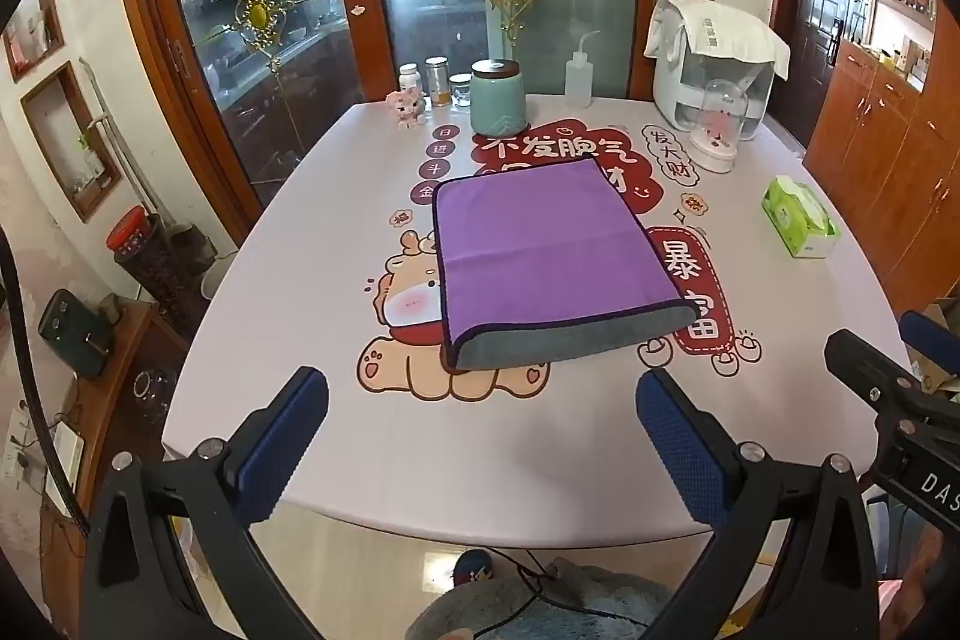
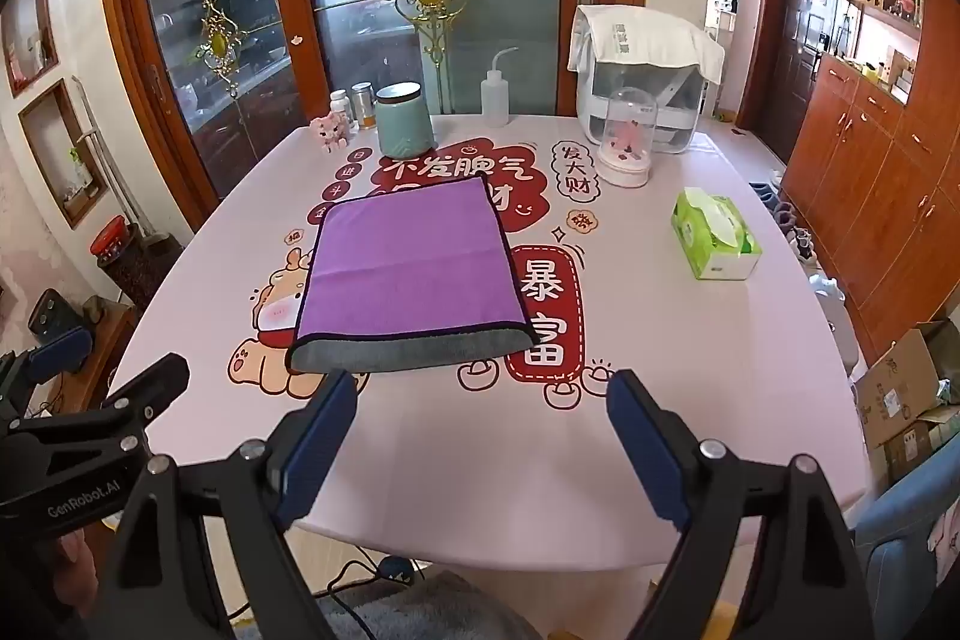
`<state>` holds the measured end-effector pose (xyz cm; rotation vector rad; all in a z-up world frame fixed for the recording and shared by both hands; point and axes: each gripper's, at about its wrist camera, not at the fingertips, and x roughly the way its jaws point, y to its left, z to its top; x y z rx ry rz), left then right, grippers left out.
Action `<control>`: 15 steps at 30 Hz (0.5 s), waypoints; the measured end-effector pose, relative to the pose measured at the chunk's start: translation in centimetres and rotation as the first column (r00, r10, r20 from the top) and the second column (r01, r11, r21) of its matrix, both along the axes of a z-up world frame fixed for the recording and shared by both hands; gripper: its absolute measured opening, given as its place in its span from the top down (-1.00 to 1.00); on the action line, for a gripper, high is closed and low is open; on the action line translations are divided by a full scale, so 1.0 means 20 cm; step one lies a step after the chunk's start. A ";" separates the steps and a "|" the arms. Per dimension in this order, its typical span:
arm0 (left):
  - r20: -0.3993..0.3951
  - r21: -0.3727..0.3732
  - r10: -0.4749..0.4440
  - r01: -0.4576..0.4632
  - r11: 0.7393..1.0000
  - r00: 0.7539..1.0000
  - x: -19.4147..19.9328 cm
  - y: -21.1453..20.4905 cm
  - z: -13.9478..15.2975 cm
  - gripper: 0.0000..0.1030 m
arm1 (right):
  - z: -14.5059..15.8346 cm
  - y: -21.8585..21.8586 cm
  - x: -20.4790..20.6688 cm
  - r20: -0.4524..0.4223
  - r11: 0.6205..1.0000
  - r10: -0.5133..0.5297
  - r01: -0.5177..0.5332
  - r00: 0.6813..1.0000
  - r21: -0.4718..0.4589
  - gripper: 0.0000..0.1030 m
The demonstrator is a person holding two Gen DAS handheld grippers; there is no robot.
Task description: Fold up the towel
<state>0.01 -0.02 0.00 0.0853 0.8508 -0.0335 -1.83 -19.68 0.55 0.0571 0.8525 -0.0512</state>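
Observation:
A purple towel (image 1: 546,250) with a grey underside lies folded flat in the middle of the table, its folded edge toward me; it also shows in the right wrist view (image 2: 414,268). My left gripper (image 1: 480,400) is open and empty, held above the table's near edge, short of the towel. My right gripper (image 2: 480,400) is open and empty too, just short of the towel's near edge. The right gripper's body shows at the right of the left wrist view (image 1: 888,400), and the left gripper's body at the left of the right wrist view (image 2: 90,418).
The table (image 1: 780,430) carries a printed cartoon cloth. At its far side stand a teal jar (image 1: 497,97), small bottles (image 1: 438,79), a squeeze bottle (image 1: 579,79), a glass dome (image 1: 717,130) and a white appliance (image 1: 714,64). A green tissue box (image 2: 714,235) sits right.

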 end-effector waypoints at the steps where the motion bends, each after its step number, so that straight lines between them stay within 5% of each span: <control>1: 0.001 0.000 0.000 0.000 1.000 1.000 0.00 0.00 0.00 -0.98 | 0.00 0.00 0.00 0.001 1.000 0.000 0.000 1.000 0.000 -0.68; 15: -0.010 -0.003 -0.001 0.001 1.000 1.000 0.02 0.02 -0.01 -0.98 | -0.02 0.01 0.01 -0.019 1.000 -0.007 0.008 1.000 0.019 -0.68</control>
